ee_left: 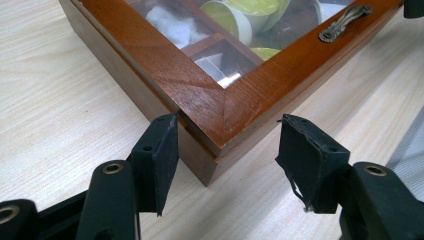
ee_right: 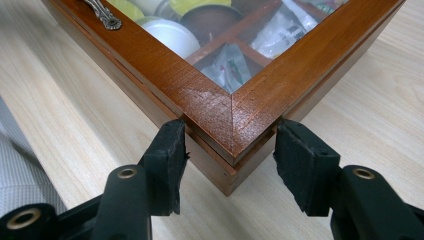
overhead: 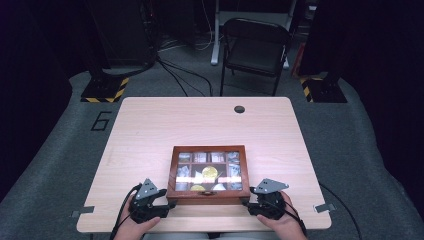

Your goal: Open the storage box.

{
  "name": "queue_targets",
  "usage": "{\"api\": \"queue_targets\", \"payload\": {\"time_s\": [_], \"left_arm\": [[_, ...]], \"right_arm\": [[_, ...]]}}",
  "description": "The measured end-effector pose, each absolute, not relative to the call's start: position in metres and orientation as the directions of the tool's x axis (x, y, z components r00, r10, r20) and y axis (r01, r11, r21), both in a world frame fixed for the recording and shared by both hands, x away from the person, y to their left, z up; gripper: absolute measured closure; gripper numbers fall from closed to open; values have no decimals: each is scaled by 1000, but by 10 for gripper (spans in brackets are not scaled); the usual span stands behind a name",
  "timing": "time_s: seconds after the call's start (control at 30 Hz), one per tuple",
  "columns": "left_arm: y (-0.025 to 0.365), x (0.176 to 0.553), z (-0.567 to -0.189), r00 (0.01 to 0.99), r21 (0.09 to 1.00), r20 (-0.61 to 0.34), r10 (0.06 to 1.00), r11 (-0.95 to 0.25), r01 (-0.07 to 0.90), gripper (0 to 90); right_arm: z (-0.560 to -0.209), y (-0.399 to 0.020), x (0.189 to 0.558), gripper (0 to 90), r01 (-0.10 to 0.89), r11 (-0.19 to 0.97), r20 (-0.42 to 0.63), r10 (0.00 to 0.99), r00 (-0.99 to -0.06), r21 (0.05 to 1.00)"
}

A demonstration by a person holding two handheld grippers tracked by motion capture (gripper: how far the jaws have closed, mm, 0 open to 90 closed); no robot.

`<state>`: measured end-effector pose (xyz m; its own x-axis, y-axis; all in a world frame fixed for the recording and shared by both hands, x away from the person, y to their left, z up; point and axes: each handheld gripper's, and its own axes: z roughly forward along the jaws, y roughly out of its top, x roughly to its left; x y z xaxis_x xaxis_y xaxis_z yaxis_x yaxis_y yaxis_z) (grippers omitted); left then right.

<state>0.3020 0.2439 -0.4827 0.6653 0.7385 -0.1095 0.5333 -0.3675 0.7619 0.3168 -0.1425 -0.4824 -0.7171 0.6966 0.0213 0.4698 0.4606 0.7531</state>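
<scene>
Both hands enter from the tabletop's near edge, each wrapped around a gripper and angled inward toward the wooden box (overhead: 208, 173). The left gripper (overhead: 150, 200) sits at the box's near-left corner; in the left gripper view its jaws stand apart, straddling that corner (ee_left: 220, 131), the left pad (ee_left: 162, 160) touching or nearly touching the box's side, the right pad (ee_left: 305, 160) just off the front face. The right gripper (overhead: 265, 197) mirrors this at the near-right corner; in the right gripper view its jaws are apart, both pads close against the two faces that meet at the corner (ee_right: 231, 130), though firm contact cannot be confirmed. A grey three-cornered plate tops each gripper, and black cables trail back past the left hand (overhead: 131, 227) and the right hand (overhead: 285, 222). The box lies flat near the tabletop's near edge, roughly centred between its side edges, lid shut. It is reddish-brown wood with mitred lid corners and a glass window over divided compartments. Through the glass: yellow-green and white round capsules, one brown, and clear or white sachets. A small ornate metal handle (ee_left: 345, 20) is fixed to the lid's front rail. No lettering on the box contents is readable. A "6" (overhead: 101, 121) is marked on the floor beyond the tabletop's far-left corner.
</scene>
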Motion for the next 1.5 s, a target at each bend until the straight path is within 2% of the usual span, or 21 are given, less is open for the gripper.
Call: {"api": "queue_targets", "payload": {"time_s": [0.57, 0.93, 1.1, 1.4, 1.5], "left_arm": [[244, 309, -476, 654, 785, -89, 751, -351, 510, 425], [242, 309, -468, 662, 791, -72, 746, -362, 494, 419], [242, 313, -460, 657, 797, -95, 748, -338, 501, 418], [246, 320, -447, 633, 807, -186, 751, -251, 535, 407], [247, 322, -440, 629, 819, -169, 759, -248, 518, 406]], "right_arm": [[-473, -147, 316, 480, 458, 395, 52, 709, -703, 796], [-470, -148, 315, 448, 441, 382, 39, 718, -695, 812], [-465, -148, 316, 446, 422, 387, 18, 720, -693, 820], [-452, -149, 325, 430, 428, 318, 73, 727, -683, 846], [-445, -149, 328, 431, 422, 306, 76, 727, -682, 853]]}}
